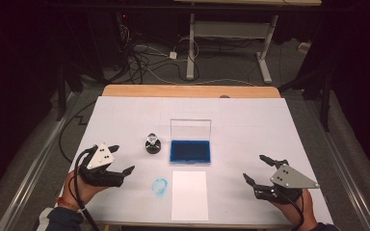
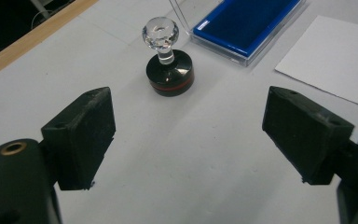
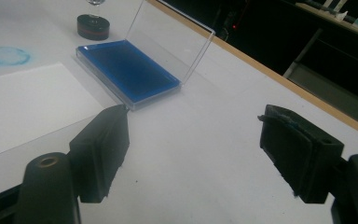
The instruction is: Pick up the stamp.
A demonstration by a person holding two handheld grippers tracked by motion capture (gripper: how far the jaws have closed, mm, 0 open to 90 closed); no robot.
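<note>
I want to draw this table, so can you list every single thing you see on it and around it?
Stamp: one, black base with clear knob, upright left of the ink pad.
Ink pad: one, blue, in a clear case with lid raised, table middle.
Paper sheet: one, white, in front of the ink pad.
Ink smudge: one, blue ring, left of the paper sheet.
Table: one, white cover, wooden far edge.
Desk frame: one, white, behind on the floor with cables.
Left gripper: one, black, open, empty.
Right gripper: one, black, open, empty.

Bare table [image 2: 177, 154] before stamp [image 2: 168, 65].
</note>
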